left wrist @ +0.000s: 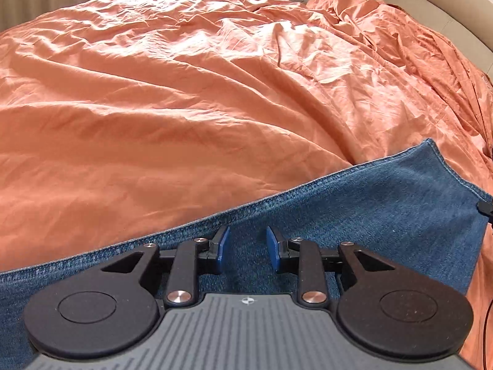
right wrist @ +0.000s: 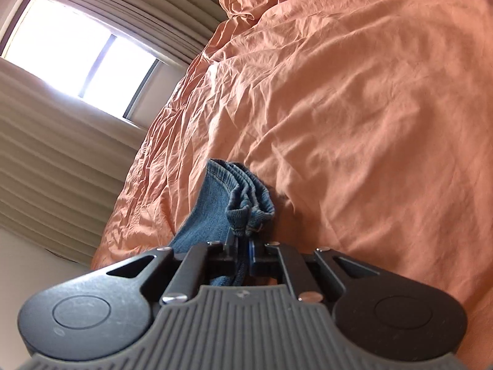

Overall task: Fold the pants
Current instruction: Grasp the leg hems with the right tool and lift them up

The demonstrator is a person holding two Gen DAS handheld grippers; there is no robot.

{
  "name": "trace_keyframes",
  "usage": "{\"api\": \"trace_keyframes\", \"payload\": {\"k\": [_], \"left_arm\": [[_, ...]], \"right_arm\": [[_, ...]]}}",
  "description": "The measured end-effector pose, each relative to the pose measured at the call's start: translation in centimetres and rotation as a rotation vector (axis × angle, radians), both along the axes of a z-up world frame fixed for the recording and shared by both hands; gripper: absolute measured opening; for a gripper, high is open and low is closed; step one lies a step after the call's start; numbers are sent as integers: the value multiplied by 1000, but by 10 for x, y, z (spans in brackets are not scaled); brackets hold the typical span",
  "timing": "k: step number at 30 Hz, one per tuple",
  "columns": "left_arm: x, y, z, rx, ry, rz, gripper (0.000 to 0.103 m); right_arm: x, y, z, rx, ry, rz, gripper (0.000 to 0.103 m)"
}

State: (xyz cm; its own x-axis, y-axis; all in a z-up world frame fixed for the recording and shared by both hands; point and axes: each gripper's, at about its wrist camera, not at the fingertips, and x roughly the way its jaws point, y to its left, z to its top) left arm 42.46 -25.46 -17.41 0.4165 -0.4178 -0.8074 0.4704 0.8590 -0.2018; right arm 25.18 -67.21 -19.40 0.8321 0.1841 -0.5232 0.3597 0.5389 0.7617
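My left gripper (left wrist: 248, 246) points down over the blue denim pants (left wrist: 354, 212), which lie stretched on the wrinkled orange bed cover (left wrist: 185, 92). Its two blue pads (left wrist: 222, 243) stand a little apart, and nothing is between them; under them I see only flat denim. The long stitched edge of the pants runs across the cover from the near left side toward the far right, where it ends in a hemmed corner.

My right gripper (right wrist: 245, 243) is pressed together on a bunched edge of the same pants (right wrist: 215, 203). From this view several layers of hem or band stand up just in front of the fingers, above the orange cover (right wrist: 369, 108); I cannot tell if it is the waistband or the leg ends. Behind the bed are beige curtains (right wrist: 61, 141) and a bright window (right wrist: 77, 49).

I judge that the folding is in an early or middle stage. The pants seem to lie with the legs together, and one end is already gathered in my right gripper. The rest of the cloth is long and flat, so the fold across the length is not yet done. My left gripper must first take a grip on the cloth.
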Motion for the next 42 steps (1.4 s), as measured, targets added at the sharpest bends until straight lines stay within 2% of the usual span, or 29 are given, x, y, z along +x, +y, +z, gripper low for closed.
{"api": "trace_keyframes", "payload": {"k": [5,9,12,16,22,25,28,34,38,42], "left_arm": [[9,-5,-13,6,9,8,30],[-3,-2,-2,5,-27,19,27],[-25,-4,9,26,-24,-14,27],[-72,-11,7,106,-11,-58,22],[-137,-13,5,73,32,-80,20],[-157,-10,5,51,37,-38,13],[-169,-5,4,-7,66,-14,14],[-189,10,14,-51,108,-89,14],[-200,48,43,-93,54,-73,14],[-205,105,75,-139,-10,-8,14]], "right_arm": [[6,1,-13,-6,58,-20,0],[7,0,-18,5,90,-36,0],[11,2,-12,-18,109,-30,0],[14,6,-7,-49,124,-29,0],[18,15,17,-116,123,-19,0],[19,24,40,-171,97,2,0],[20,38,73,-237,63,34,0],[15,96,159,-420,-66,126,1],[11,148,216,-522,-152,195,1],[16,210,258,-587,-202,253,1]]}}
